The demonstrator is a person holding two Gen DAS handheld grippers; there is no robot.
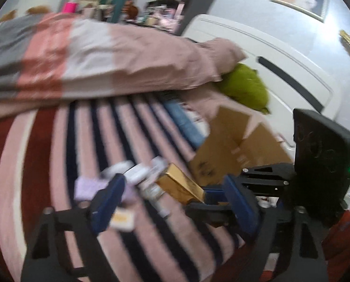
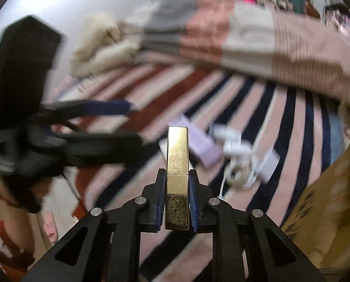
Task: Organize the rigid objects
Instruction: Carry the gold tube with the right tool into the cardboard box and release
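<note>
My right gripper (image 2: 177, 176) is shut on a long gold box (image 2: 177, 155), held above a striped bedspread; the box sticks forward between the blue pads. In the left wrist view the gold box (image 1: 178, 183) shows at centre right with the right gripper (image 1: 221, 199) behind it. My left gripper (image 1: 175, 202) is open and empty above a small pile: a lilac box (image 1: 88, 186), white items (image 1: 137, 172) and a white-yellow card (image 1: 123, 218). In the right wrist view the lilac box (image 2: 201, 144) and a white charger with cable (image 2: 243, 157) lie on the bed, the left gripper (image 2: 132, 122) at left.
An open cardboard box (image 1: 236, 150) sits on the bed at right, its edge also showing in the right wrist view (image 2: 327, 199). A folded pink, white and grey quilt (image 1: 92, 56) lies behind. A green plush (image 1: 245, 87) and white headboard (image 1: 280, 58) are at the back right.
</note>
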